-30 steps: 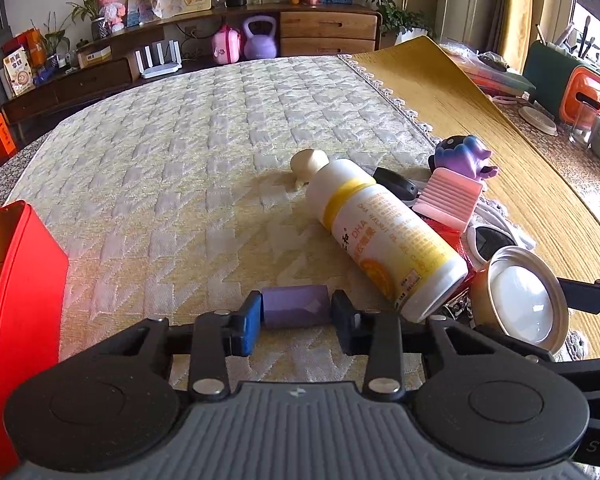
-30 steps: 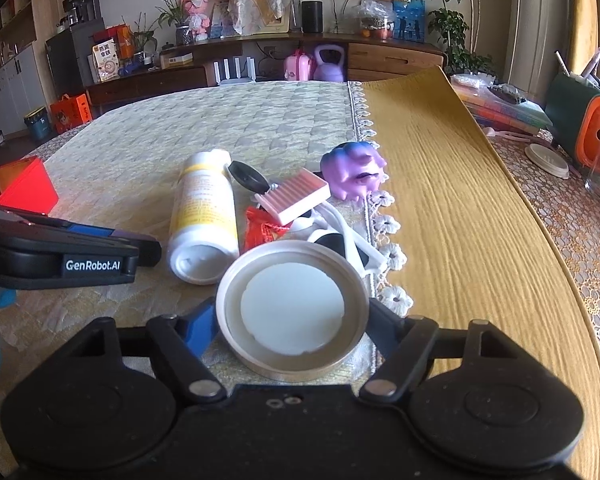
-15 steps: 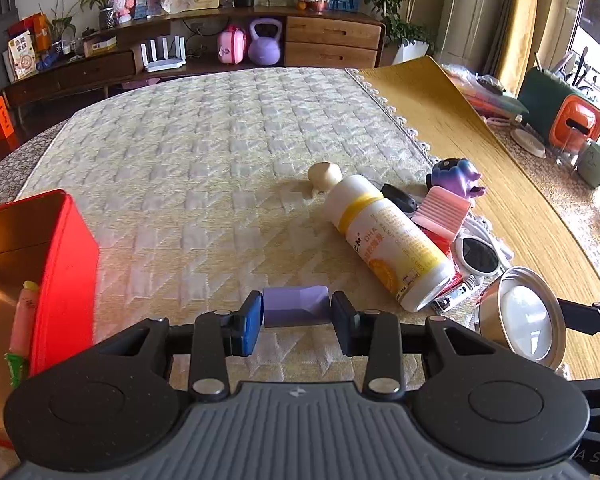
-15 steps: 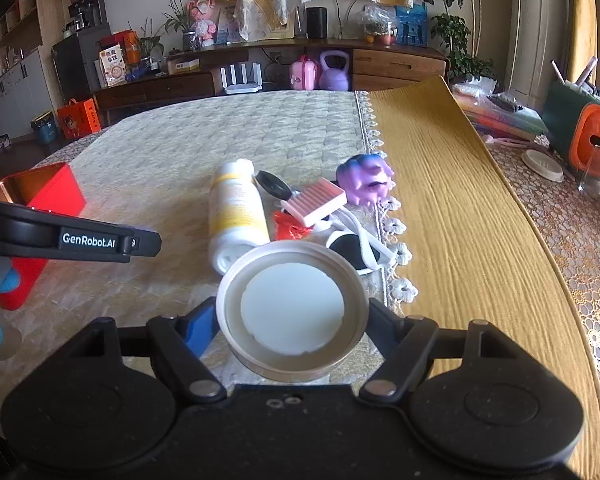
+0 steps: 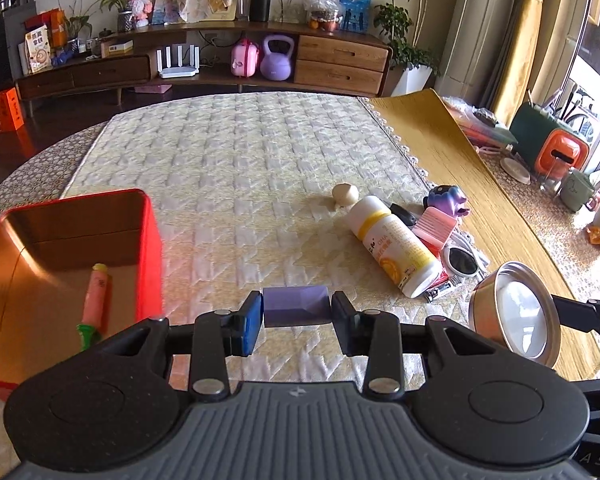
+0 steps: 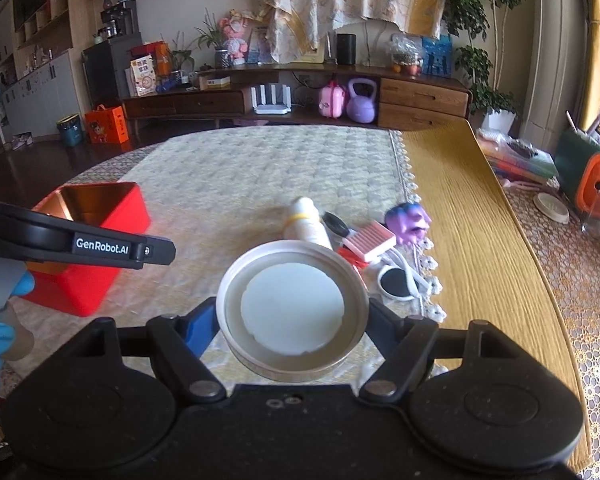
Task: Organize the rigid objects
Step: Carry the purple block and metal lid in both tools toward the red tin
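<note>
Left gripper (image 5: 297, 312) jaws clamped on a purple block (image 5: 296, 307) beside the red tin (image 5: 148, 248) — likely bound there; right gripper (image 6: 292, 316) jaws clamped on a round lid (image 6: 292, 308).

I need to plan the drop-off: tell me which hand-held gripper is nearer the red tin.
Left. The left hand-held gripper, shut on a purple block, hangs just right of the red tin. The right hand-held gripper, holding a round lid, is farther right.

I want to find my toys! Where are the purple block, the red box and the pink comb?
purple block (image 5: 296, 306), left wrist view, middle of its front face
red box (image 5: 150, 248), left wrist view, its red side wall
pink comb (image 6: 369, 241), right wrist view, its ridged top
</note>
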